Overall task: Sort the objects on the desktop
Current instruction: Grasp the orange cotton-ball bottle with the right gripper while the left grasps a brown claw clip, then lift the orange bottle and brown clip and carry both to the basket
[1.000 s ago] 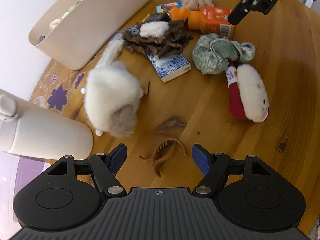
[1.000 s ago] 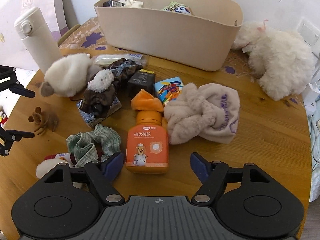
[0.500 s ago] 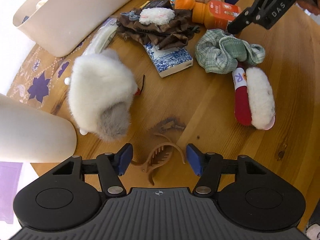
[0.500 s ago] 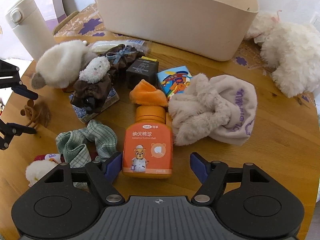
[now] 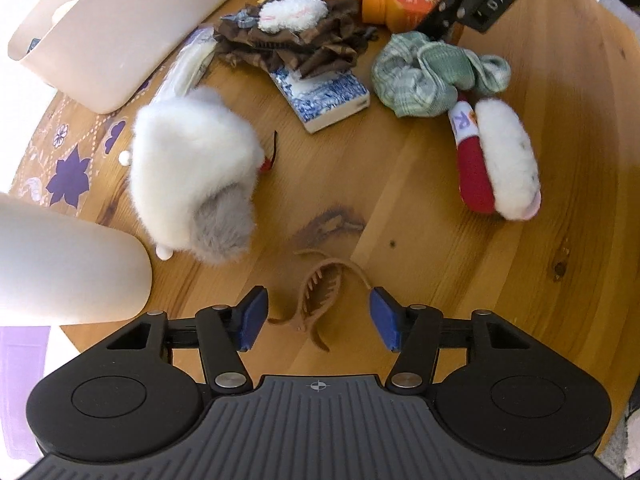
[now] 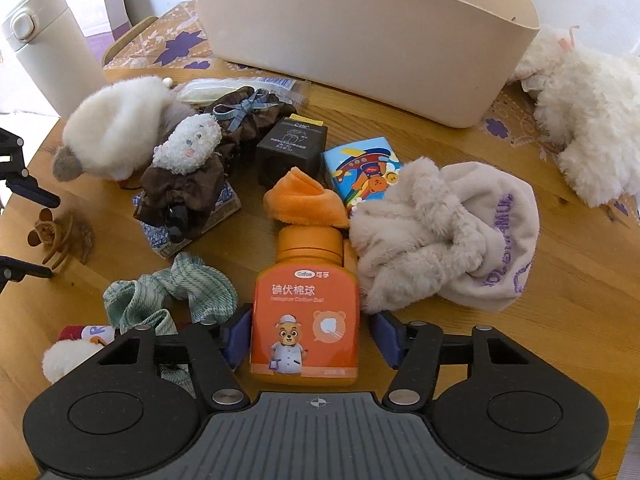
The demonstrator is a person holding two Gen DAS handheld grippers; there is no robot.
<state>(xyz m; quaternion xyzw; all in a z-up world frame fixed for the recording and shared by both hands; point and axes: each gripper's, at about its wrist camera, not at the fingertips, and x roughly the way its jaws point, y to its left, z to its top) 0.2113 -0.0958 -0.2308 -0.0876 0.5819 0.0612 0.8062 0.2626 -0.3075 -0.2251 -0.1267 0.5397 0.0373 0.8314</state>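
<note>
A brown hair claw clip (image 5: 316,300) lies on the wooden table between the open fingers of my left gripper (image 5: 318,320); the pads do not touch it. It also shows in the right wrist view (image 6: 54,236). An orange cotton-ball bottle (image 6: 306,316) lies between the open fingers of my right gripper (image 6: 310,338), its cap pointing away. The left pad is close to the bottle's side; a gap shows on the right. The beige storage bin (image 6: 360,36) stands at the back with several items inside.
A white fluffy plush (image 5: 192,172), brown scrunchie pile (image 5: 292,44), blue-patterned box (image 5: 324,96), green checked scrunchie (image 5: 424,76) and red-and-white plush (image 5: 496,160) lie around. A white thermos (image 6: 44,48) stands left. A beige headband (image 6: 444,232), black box (image 6: 292,148) and white plush (image 6: 592,112) lie right.
Both grippers have moved forward and lower. The claw clip now sits between the left fingers, and the orange bottle sits deeper between the right fingers.
</note>
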